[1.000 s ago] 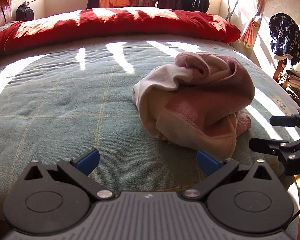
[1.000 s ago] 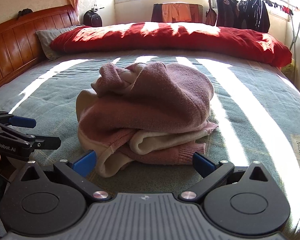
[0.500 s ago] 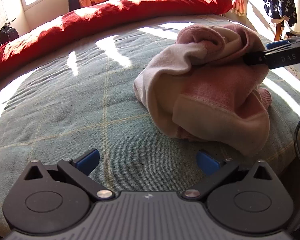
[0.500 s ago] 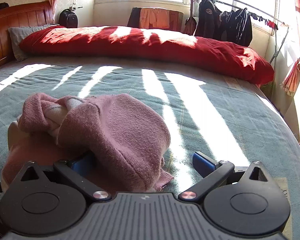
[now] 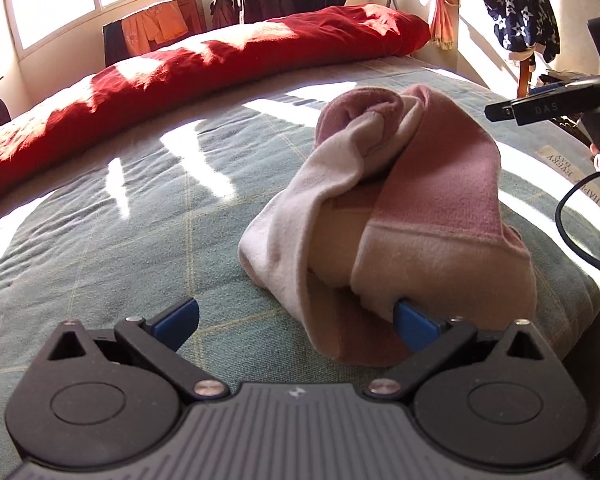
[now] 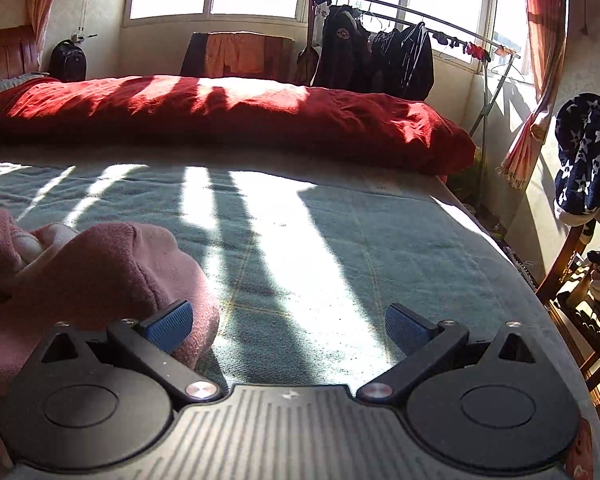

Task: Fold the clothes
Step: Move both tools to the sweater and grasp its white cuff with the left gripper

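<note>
A crumpled pink and cream sweater [image 5: 412, 208] lies in a heap on the green checked bedspread [image 5: 140, 216]. My left gripper [image 5: 296, 322] is open at the heap's near edge, its right fingertip [image 5: 414, 322] tucked against the cream hem, the left one over bare bedspread. In the right wrist view the sweater [image 6: 92, 276] fills the lower left. My right gripper [image 6: 288, 326] is open beside it, its left fingertip [image 6: 168, 326] touching the pink fabric. The right gripper [image 5: 540, 110] also shows at the right edge of the left wrist view, above the bed.
A red duvet [image 6: 228, 120] runs along the far side of the bed. Dark jackets hang on a clothes rack [image 6: 380, 56] by the window. A wooden chair [image 6: 580, 288] with a starred garment [image 6: 588, 160] and stacked clothes stands off the bed's right edge.
My left gripper has moved forward until its right fingertip meets the sweater's hem. My right gripper has swung to the right, so the sweater now sits further left in its view.
</note>
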A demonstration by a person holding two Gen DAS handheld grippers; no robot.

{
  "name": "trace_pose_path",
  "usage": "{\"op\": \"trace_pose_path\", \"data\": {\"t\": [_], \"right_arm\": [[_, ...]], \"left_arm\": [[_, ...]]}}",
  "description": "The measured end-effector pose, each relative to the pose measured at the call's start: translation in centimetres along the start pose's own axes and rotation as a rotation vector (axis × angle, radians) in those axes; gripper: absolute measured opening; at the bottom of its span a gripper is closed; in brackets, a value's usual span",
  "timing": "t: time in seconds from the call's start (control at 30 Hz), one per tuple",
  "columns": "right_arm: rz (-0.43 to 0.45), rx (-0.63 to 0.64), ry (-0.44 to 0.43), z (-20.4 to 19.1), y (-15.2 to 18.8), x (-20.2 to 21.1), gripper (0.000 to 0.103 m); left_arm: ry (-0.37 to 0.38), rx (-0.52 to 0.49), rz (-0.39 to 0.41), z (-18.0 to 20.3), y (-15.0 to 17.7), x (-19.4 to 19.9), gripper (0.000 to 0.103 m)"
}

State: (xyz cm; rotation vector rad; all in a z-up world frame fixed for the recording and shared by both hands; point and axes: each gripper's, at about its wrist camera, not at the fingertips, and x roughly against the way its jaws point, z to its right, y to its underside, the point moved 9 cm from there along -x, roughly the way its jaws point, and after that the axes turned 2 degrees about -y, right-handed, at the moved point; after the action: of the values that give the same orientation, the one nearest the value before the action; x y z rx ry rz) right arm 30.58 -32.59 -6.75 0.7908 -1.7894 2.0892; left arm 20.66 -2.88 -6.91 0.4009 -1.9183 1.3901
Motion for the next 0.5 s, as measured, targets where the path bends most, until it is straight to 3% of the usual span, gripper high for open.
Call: {"op": "trace_pose_path", "data": {"t": [0.13,0.27,0.33,0.5], "right_arm": [[-0.001,-0.014,-0.041,-0.5,1.4,2.0,0.103],[-0.009,-0.02,-0.071,-1.4,2.7,3.2,0.103],[0.0,-0.026,-0.08,-1.3,2.8,3.8,0.103],[0.023,-0.042,-0.099,-1.1,3.1,5.2,0.103]], "left_arm": [[0.101,-0.031,0.071,1.0,-3.2,1.2,0.102],[0.274,-0.032,0.06,3.5,-5.3,-0.2,0.102],[0.357,-0.062,0.003,5.0,-5.1,-2.1,0.102],[0.344,-0.125,-0.1,5.1,-3.2,-6.3,0.102]]}}
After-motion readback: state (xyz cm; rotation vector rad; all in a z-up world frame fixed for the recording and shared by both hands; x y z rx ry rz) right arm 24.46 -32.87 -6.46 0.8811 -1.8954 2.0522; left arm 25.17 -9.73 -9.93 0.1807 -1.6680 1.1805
